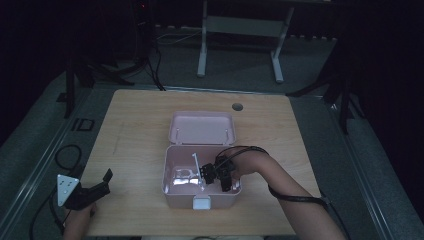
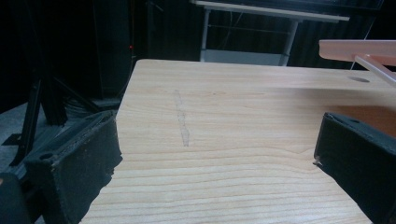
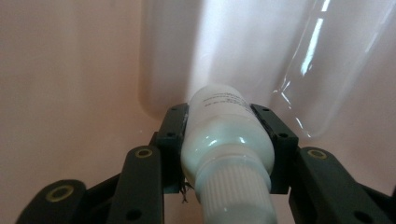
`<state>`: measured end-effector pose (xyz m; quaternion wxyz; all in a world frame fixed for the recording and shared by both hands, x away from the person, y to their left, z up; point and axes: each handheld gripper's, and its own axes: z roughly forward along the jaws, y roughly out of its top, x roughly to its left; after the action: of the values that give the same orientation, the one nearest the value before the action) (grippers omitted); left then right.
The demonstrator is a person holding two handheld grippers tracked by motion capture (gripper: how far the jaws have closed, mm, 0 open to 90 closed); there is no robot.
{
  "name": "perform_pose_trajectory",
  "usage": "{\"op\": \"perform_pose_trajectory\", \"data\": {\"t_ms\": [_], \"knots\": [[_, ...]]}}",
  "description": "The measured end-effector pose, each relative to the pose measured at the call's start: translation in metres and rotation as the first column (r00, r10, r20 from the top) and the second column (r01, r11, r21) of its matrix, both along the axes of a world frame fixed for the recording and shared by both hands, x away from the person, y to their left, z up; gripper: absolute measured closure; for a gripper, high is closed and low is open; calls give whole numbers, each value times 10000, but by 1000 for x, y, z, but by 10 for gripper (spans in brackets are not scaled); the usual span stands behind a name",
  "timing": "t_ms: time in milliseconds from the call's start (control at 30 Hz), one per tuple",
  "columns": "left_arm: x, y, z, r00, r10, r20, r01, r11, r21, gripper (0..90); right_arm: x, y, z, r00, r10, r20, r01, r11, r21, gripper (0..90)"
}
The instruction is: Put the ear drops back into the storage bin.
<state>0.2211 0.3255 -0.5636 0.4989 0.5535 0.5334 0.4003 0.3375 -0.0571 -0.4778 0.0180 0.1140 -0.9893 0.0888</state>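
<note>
Right gripper view has your right claw [image 3: 227, 154] clenched on a small white bottle [image 3: 227, 140], one jaw pressed to each side of its body, with the ribbed cap pointing back toward the camera and the printed base pointing ahead. Just beyond the bottle's far end you see the pink inner wall of the box [image 3: 70, 70], so the bottle is being carried base-first, down inside it. That sideways grip looks chosen so the round body cannot roll between the jaws, and so it can be laid flat on the bottom.

In the high view your right claw [image 1: 219, 172] sits inside the open pink box [image 1: 170, 187], with the lid [image 1: 202, 127] folded back beyond the claw, out of its way. A thin white stick-like item [image 1: 196, 161] lies in the box just to the claw's left; what it is I cannot tell.

Your left claw [image 1: 95, 189] rests near the table [image 1: 140, 125] edge, well apart from the box, jaws released with nothing between them; likely parked there to leave the box free for your other arm
</note>
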Motion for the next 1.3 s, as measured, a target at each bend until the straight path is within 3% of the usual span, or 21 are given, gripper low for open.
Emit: {"op": "perform_pose_trajectory", "data": {"t_ms": [367, 667, 867, 1300], "knots": [[0, 0, 0, 10000, -1, -20, 1, 10000, 31, 5, 1, 2, -12, 9997, -57, 256, 63, 9997, -234, 592], [0, 0, 0, 10000, -1, -30, 1, 10000, 11, 5, 3, 1, -13, 9996, -266, 84, 268, 9995, -185, 585], [0, 0, 0, 10000, 1, -32, -1, 10000, 5, 4, 3, 0, -11, 9993, -362, 56, 363, 9993, -68, 530], [0, 0, 0, 10000, 12, -41, -12, 10000, 6, 5, 1, -6, 37, 9975, -529, 470, 472, 9922, 1152, 500]]}}
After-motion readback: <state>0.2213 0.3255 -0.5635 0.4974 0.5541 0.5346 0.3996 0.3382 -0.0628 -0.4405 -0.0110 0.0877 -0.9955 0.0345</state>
